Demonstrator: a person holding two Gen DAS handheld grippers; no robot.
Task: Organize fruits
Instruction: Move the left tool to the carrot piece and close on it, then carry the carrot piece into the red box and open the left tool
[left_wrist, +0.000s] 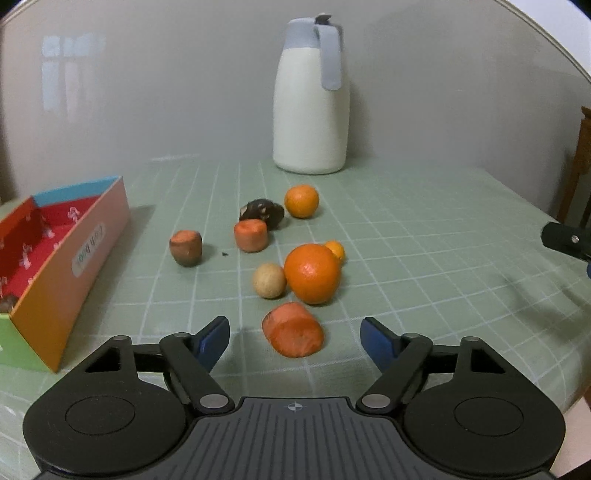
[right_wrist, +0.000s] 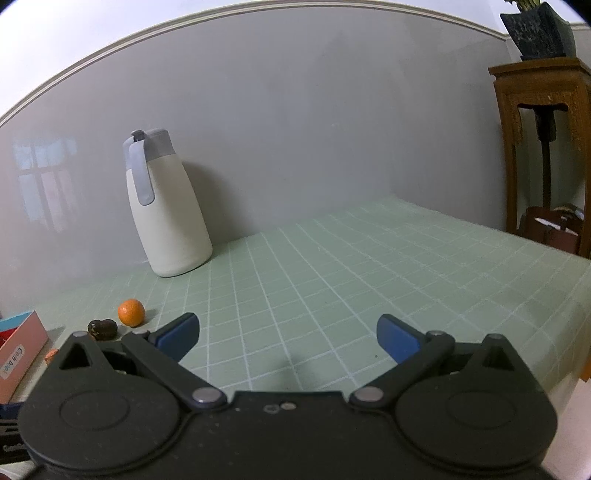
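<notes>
Here carrot chunk (left_wrist: 293, 329) lies between left tongs (left_wrist: 294, 334)

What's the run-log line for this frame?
left gripper: open, around carrot chunk, no contact | right gripper: open, empty | box: left of the fruit | large orange: on table

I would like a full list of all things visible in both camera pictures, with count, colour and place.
carrot pieces: three, orange, one just ahead of the left tongs, two farther back.
oranges: three, one big at centre, a tiny one behind it, one farther back.
round pale ball: one, beige, left of the big orange.
dark lump: one, brown, beside the far orange.
box: one, multicoloured, red inside, open, at left.
jug: one, white with grey lid, by the wall.
tablecloth: one, green with white grid.
wooden stand: one, brown, far right.
left tongs: open around the nearest carrot piece.
right tongs: open, empty.
</notes>
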